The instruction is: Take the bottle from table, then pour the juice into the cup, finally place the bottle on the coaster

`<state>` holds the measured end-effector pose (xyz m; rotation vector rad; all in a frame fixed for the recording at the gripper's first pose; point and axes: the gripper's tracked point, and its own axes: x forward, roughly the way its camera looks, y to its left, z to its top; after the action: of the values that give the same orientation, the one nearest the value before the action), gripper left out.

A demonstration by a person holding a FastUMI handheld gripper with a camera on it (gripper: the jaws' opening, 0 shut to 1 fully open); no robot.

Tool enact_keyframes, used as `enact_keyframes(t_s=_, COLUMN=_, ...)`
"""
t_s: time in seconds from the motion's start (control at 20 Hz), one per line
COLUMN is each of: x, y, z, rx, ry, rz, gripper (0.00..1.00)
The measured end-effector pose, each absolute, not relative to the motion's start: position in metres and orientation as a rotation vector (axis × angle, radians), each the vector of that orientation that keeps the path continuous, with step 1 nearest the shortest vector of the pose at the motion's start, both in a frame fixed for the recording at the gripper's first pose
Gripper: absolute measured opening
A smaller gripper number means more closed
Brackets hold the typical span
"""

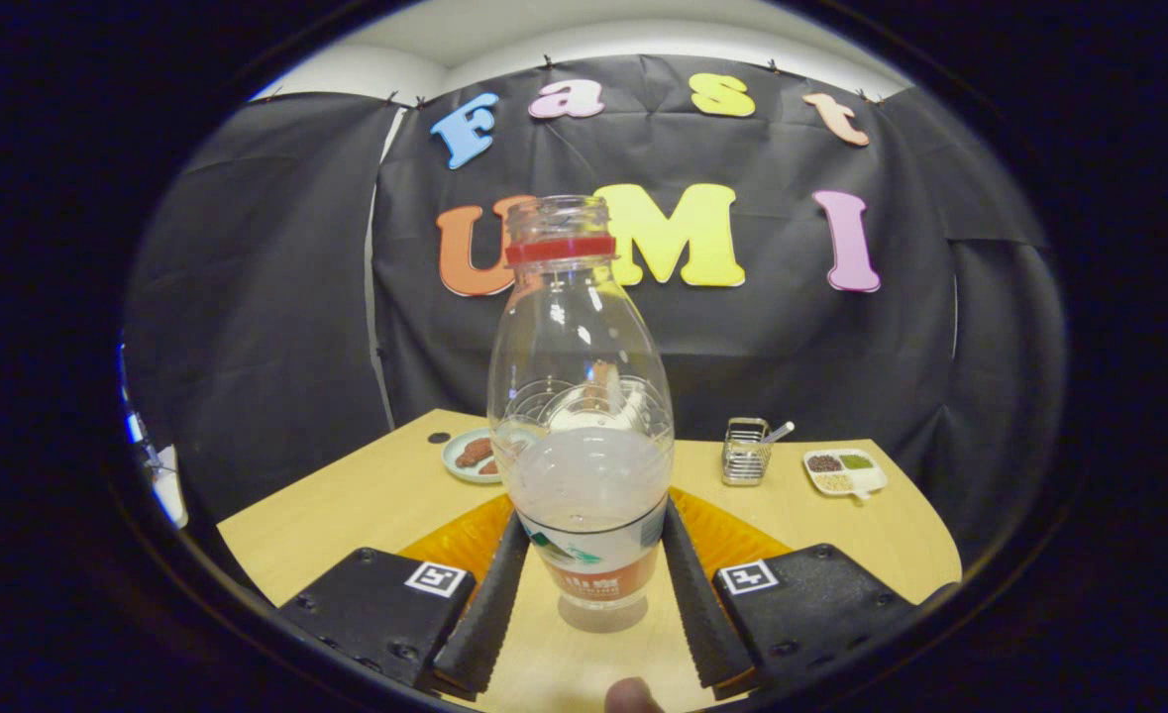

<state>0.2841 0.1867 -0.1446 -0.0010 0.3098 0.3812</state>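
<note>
Bottle (pixel 581 416) stands between the 2 fingers of the tongs (pixel 588 594), clear plastic, uncapped, with a red collar ring and cloudy juice filling roughly its lower half. The fingers flank its labelled base on both sides, seemingly touching; whether they press firmly I cannot tell. It appears lifted slightly off the table (pixel 346 495), a shadow beneath it, with an orange coaster (pixel 455 540) just behind. Thin plastic should flex under squeeze and feels likely slippery; weight sits low, so the labelled lower body is the sensible hold. Open mouth means spills if tilted early. A plate (pixel 470 458), a wire holder (pixel 745 451) and a small tray (pixel 844 471) lie beyond.
</note>
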Motion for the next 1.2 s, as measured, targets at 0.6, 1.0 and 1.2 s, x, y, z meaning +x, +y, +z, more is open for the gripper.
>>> enact_keyframes(t_s=0.6, x=0.316, y=0.204, z=-0.255, rx=0.011, ry=0.471, rz=0.382, gripper=0.78)
enact_keyframes(t_s=1.0, x=0.329, y=0.207, z=-0.291, rx=0.033, ry=0.505, rz=0.367, gripper=0.78)
enact_keyframes(t_s=1.2, x=0.329, y=0.205, z=-0.29, rx=0.009, ry=0.455, rz=0.362, gripper=0.8)
